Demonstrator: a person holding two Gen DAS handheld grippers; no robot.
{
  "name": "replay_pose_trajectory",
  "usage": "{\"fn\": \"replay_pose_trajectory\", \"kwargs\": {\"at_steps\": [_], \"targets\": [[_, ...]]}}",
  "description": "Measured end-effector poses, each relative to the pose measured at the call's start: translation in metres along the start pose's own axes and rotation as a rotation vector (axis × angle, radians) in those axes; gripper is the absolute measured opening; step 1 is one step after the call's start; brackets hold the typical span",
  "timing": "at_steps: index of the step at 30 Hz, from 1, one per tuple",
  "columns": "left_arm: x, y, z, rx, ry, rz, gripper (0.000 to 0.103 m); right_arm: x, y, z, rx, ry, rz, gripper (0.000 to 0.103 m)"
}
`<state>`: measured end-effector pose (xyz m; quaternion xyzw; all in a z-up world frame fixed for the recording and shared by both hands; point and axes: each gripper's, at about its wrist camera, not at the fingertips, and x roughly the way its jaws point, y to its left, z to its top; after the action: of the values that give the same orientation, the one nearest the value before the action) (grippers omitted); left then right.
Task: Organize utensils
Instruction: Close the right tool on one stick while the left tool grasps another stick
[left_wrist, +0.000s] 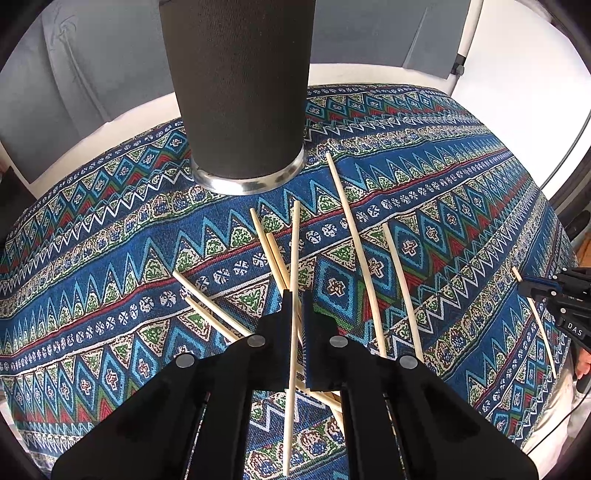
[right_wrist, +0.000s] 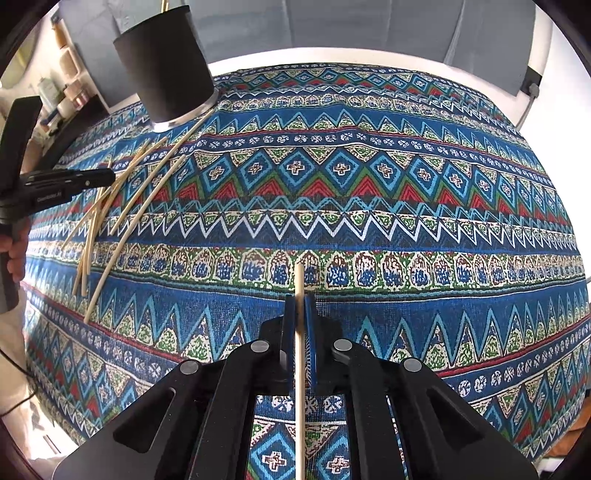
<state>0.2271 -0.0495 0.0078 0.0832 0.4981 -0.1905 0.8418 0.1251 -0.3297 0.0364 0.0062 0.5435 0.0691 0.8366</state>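
Note:
Several pale wooden chopsticks (left_wrist: 354, 240) lie scattered on the patterned cloth. A tall black utensil cup (left_wrist: 236, 88) with a silver base stands just beyond them; it also shows in the right wrist view (right_wrist: 166, 62), far left. My left gripper (left_wrist: 295, 299) is shut on one chopstick (left_wrist: 293, 280), which runs up between the fingers. My right gripper (right_wrist: 300, 299) is shut on another chopstick (right_wrist: 299, 280) over the cloth, away from the pile. The left gripper (right_wrist: 107, 177) shows at the left edge of the right wrist view. The right gripper (left_wrist: 528, 286) shows at the right edge of the left wrist view.
A blue, red and green patterned cloth (right_wrist: 369, 229) covers the round white table (right_wrist: 258, 59). Grey upholstery (left_wrist: 92, 74) lies beyond the table. A shelf with small items (right_wrist: 62, 92) is at the far left.

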Motion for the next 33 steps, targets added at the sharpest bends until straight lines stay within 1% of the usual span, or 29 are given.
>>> {"fn": "replay_pose_trajectory", "kwargs": {"at_steps": [5,8,9,11,13,14,15,17,20,21,22,24,26,30,33], "targets": [[0.004,-0.002,0.001,0.004,0.008,0.023,0.005,-0.001,-0.004,-0.001,0.008,-0.003,0.019,0.005],[0.002,-0.002,0.001,0.014,-0.004,0.033,0.006,-0.001,0.000,-0.002,-0.013,-0.007,0.003,0.005],[0.001,-0.002,0.002,0.018,-0.001,0.030,0.008,-0.001,0.001,-0.002,-0.018,-0.008,-0.002,0.005],[0.002,-0.003,0.003,0.027,0.009,0.040,0.008,-0.001,0.002,-0.002,-0.021,-0.006,-0.005,0.005],[0.005,-0.005,0.004,0.034,0.029,0.025,0.013,-0.001,0.002,-0.002,-0.019,-0.006,-0.001,0.005],[0.005,-0.007,0.004,0.039,0.030,0.032,0.019,-0.001,0.001,-0.002,-0.021,-0.006,0.001,0.005],[0.006,-0.008,0.004,0.049,0.028,0.044,0.021,-0.001,0.001,-0.002,-0.021,-0.008,0.003,0.005],[0.009,-0.011,0.003,0.064,0.047,0.044,0.021,-0.001,0.000,-0.002,-0.017,-0.011,0.008,0.005],[0.015,-0.011,0.001,0.064,0.075,0.040,0.020,-0.002,-0.001,-0.002,-0.017,-0.012,0.010,0.005],[0.015,-0.010,0.001,0.052,0.071,0.026,0.014,-0.002,-0.001,-0.002,-0.018,-0.012,0.011,0.005],[0.015,-0.009,0.001,0.044,0.070,0.012,0.011,-0.002,-0.001,-0.002,-0.019,-0.012,0.011,0.005],[0.013,-0.007,0.001,0.032,0.058,0.010,0.005,-0.002,-0.001,-0.003,-0.012,-0.016,0.014,0.005],[0.010,-0.006,0.000,0.027,0.053,0.000,0.005,-0.002,-0.002,-0.003,-0.004,-0.019,0.020,0.005],[0.000,-0.006,0.000,0.032,0.027,0.005,0.005,-0.002,-0.005,-0.004,0.014,-0.020,0.040,0.005],[-0.011,-0.005,0.002,0.027,0.005,-0.003,0.005,-0.002,-0.006,-0.003,0.025,-0.016,0.070,0.005]]}}
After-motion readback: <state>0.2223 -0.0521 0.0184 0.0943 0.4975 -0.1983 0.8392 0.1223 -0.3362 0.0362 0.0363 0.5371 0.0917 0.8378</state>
